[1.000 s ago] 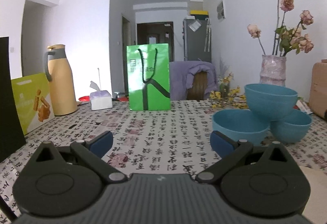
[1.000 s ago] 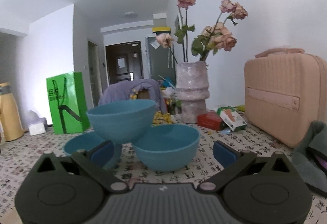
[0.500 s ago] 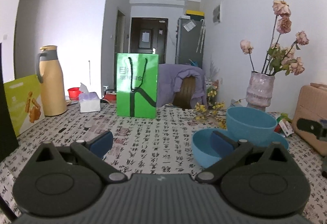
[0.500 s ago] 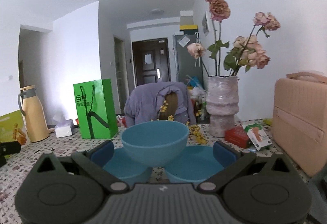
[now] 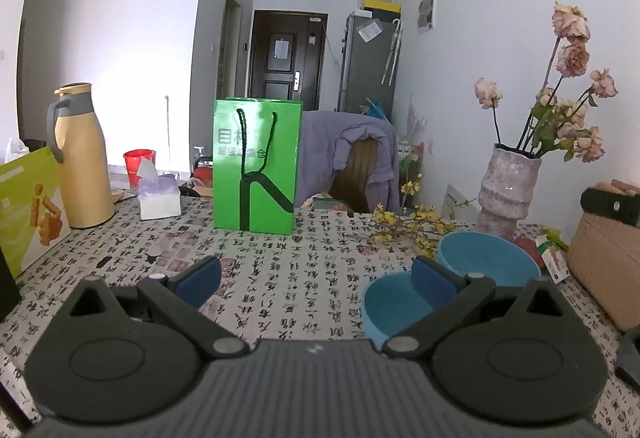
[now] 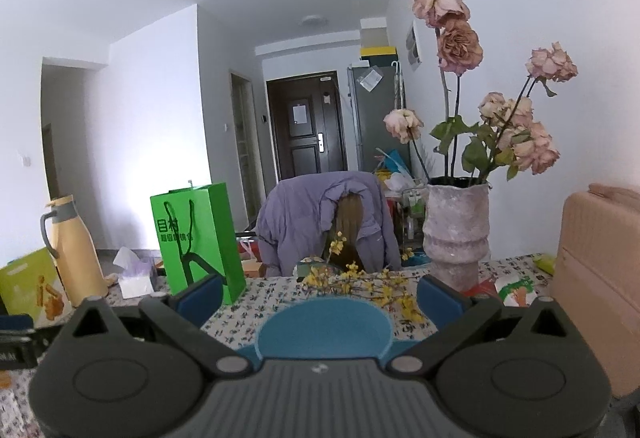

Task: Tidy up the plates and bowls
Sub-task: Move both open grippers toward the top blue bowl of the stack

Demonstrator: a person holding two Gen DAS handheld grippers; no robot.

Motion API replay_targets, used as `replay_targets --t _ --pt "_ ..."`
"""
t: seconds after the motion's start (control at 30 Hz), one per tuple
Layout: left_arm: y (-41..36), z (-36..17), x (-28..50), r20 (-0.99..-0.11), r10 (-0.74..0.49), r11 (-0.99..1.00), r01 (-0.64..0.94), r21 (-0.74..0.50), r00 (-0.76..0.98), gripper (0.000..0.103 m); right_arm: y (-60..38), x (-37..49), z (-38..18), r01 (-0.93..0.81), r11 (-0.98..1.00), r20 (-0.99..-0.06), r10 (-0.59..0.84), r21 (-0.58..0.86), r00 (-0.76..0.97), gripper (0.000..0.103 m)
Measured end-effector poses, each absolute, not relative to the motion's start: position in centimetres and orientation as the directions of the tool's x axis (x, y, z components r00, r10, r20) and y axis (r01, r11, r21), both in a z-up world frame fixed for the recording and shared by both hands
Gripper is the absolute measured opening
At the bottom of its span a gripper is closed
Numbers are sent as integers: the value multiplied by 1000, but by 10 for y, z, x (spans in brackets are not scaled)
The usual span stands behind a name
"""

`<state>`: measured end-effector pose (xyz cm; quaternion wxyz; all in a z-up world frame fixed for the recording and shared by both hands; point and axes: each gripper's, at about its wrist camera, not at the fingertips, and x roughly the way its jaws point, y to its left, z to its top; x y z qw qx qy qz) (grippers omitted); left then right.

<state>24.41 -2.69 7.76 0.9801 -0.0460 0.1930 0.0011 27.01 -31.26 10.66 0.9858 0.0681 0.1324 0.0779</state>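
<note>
R gripper (image 6: 318, 292) sits over the blue bowl cluster, fingers (image 6: 199, 292) spread wide, nothing held. Top bowl (image 6: 323, 326) is centred between the finger tips and just below them, perched on lower bowls whose rims peek out either side at the bottom edge of the R view. L gripper (image 5: 316, 274) hangs off to the side over the printed bench cloth (image 5: 280, 266), fingers also wide and empty; in the L view the near bowl (image 5: 390, 308) is partly behind its right finger, w/ the top bowl (image 5: 484, 260) behind it. Third bowl not clear from here.

Step in hand, prob: grab the top bowl w/ R and nest it into one of the lower ones.

How to do well:
- come straight down, put one finger inside the rim & one outside, pinch the wall; bowl looks too wide to span across.
- grip far side or side wall, away from yellow flower sprigs (image 6: 360, 280) just behind.
- lift vertical first; bowl rests on two rims so sideways drag could roll lower ones.
- vase (image 6: 456, 230) stands near on R side, top-heavy w/ dried roses; keep elbow swing clear.
- L could steady the near bowl if it shifts.
</note>
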Motion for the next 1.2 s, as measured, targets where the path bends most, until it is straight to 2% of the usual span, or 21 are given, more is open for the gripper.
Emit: replay_targets --t 0.3,0.67,1.2 --pt "-36 87 277 -411 -61 991 5 -135 909 103 -311 316 127 -146 964 -254 202 223 946 103" --pt "-46 83 311 -442 -45 992 -13 -127 896 103 -333 347 93 -90 948 -280 179 305 943 103" --pt "-85 73 351 -503 -61 992 -4 -128 862 103 -357 368 78 -51 959 -344 149 278 927 103"
